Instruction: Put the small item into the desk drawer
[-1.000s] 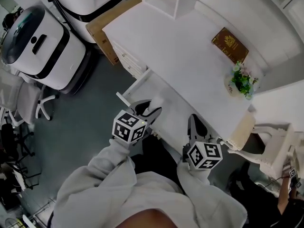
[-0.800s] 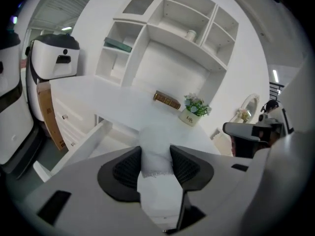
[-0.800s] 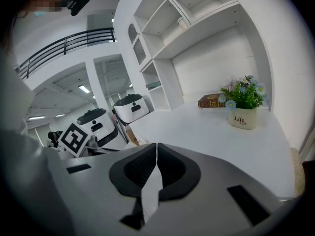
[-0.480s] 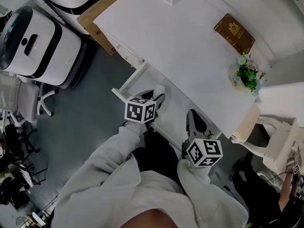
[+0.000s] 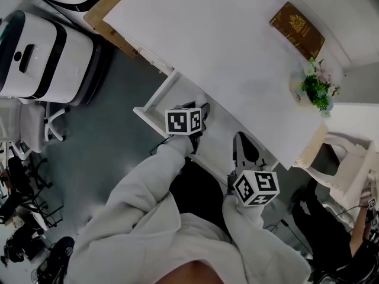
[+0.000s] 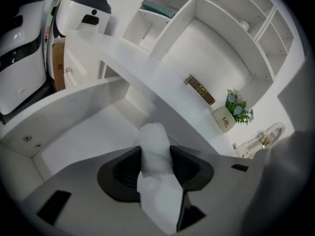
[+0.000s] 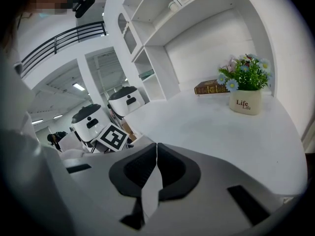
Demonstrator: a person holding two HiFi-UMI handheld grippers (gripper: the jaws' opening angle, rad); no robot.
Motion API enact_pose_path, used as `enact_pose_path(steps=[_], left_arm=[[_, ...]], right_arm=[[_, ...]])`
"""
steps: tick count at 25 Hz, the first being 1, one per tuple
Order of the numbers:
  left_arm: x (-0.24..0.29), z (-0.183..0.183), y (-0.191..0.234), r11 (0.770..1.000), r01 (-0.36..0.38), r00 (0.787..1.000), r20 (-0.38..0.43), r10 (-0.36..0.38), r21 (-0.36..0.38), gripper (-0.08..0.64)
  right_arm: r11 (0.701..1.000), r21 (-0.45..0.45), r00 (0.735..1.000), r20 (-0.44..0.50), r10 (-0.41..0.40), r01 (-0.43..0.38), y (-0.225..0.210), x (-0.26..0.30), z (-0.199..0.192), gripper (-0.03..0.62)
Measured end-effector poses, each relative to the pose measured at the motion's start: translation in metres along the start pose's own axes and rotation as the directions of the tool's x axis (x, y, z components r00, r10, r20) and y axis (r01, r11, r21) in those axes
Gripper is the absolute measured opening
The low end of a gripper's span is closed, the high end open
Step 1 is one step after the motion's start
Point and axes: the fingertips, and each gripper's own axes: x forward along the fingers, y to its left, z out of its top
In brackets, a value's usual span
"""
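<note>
The small item (image 6: 155,151) is a white, soft-looking roll, and my left gripper (image 6: 156,162) is shut on it, with the roll sticking out past the pads. In the left gripper view the open white desk drawer (image 6: 83,132) lies just below and ahead of the item. In the head view my left gripper (image 5: 203,114) hangs over the open drawer (image 5: 155,104) at the desk's front edge; the item is hidden there. My right gripper (image 5: 241,144) is at the desk edge to the right, its jaws (image 7: 155,162) shut with nothing between them.
On the white desk (image 5: 237,58) lie a brown book (image 5: 297,29) and a small potted plant (image 5: 317,89). White wheeled machines (image 5: 35,58) and a cardboard box (image 5: 112,13) stand left of the desk. A white chair (image 5: 346,170) is at the right. Shelves (image 6: 197,14) rise behind the desk.
My left gripper has come down towards the open drawer with the white item and rolled, so its marker cube now faces another way. The right gripper has sunk slightly.
</note>
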Motion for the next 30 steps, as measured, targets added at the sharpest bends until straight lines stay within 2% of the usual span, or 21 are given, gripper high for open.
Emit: enact_pose_path(steps=[3, 9, 14, 17, 25, 27, 30], left_arm=[[0.012, -0.007, 0.005, 0.999, -0.004, 1.000, -0.003, 0.003, -0.034, 0.187], [0.032, -0.020, 0.022, 0.998, -0.066, 0.997, -0.046, 0.066, -0.012, 0.187], [0.044, -0.029, 0.030, 0.992, -0.111, 0.986, -0.118, 0.117, 0.057, 0.189], [0.044, -0.031, 0.031, 0.987, -0.130, 0.982, -0.126, 0.142, 0.096, 0.189], [0.044, -0.031, 0.029, 0.987, -0.120, 0.983, -0.128, 0.133, 0.104, 0.206], [0.046, -0.032, 0.024, 0.988, -0.094, 0.984, -0.139, 0.111, 0.122, 0.237], [0.048, -0.036, 0.011, 0.989, -0.034, 0.983, -0.172, 0.058, 0.143, 0.332]], right_arm=[[1.000, 0.001, 1.000, -0.012, -0.008, 0.008, -0.002, 0.003, -0.003, 0.034], [1.000, 0.005, 0.999, -0.030, -0.022, 0.022, -0.007, 0.009, -0.009, 0.034], [1.000, 0.005, 0.999, -0.035, -0.030, 0.031, -0.008, 0.012, -0.014, 0.034], [0.999, 0.006, 0.999, -0.036, -0.034, 0.034, -0.008, 0.010, -0.014, 0.034], [0.999, 0.008, 0.999, -0.026, -0.043, 0.043, -0.012, 0.004, -0.013, 0.034], [0.999, 0.008, 0.999, -0.021, -0.044, 0.045, -0.013, 0.003, -0.011, 0.034], [0.999, 0.004, 0.999, -0.014, -0.046, 0.046, -0.014, 0.001, -0.009, 0.034]])
